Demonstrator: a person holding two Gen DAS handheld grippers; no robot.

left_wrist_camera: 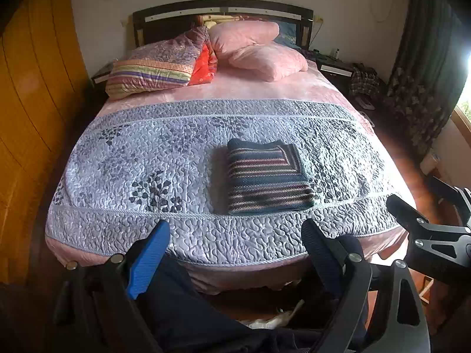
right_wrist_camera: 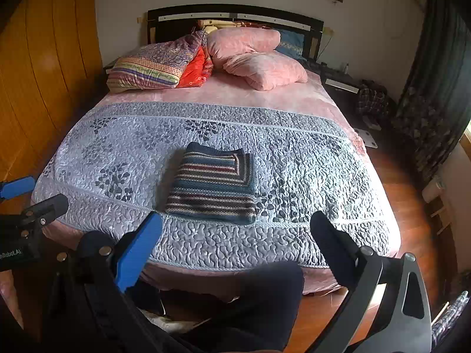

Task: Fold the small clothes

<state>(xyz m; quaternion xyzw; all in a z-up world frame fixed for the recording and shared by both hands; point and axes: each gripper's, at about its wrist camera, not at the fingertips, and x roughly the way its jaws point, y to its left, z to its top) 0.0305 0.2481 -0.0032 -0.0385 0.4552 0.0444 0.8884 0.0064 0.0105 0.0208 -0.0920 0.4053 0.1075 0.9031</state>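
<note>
Striped knitted garment in dark teal, maroon and cream lying folded into neat rectangle on grey-lilac quilted bedspread, near foot of bed. Left hand-held gripper and right hand-held gripper hovering short of it, jaws gaping wide, gripping nothing.

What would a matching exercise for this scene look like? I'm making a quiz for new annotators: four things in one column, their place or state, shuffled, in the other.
Things:
1. striped knit garment
2. pink pillows
3. left gripper
4. quilted bedspread

Places or states:
A. covers the near part of the bed
B. open, held off the bed's foot, holding nothing
C. folded flat on the quilt
D. stacked by the headboard

Pairs: 1-C, 2-D, 3-B, 4-A
</note>
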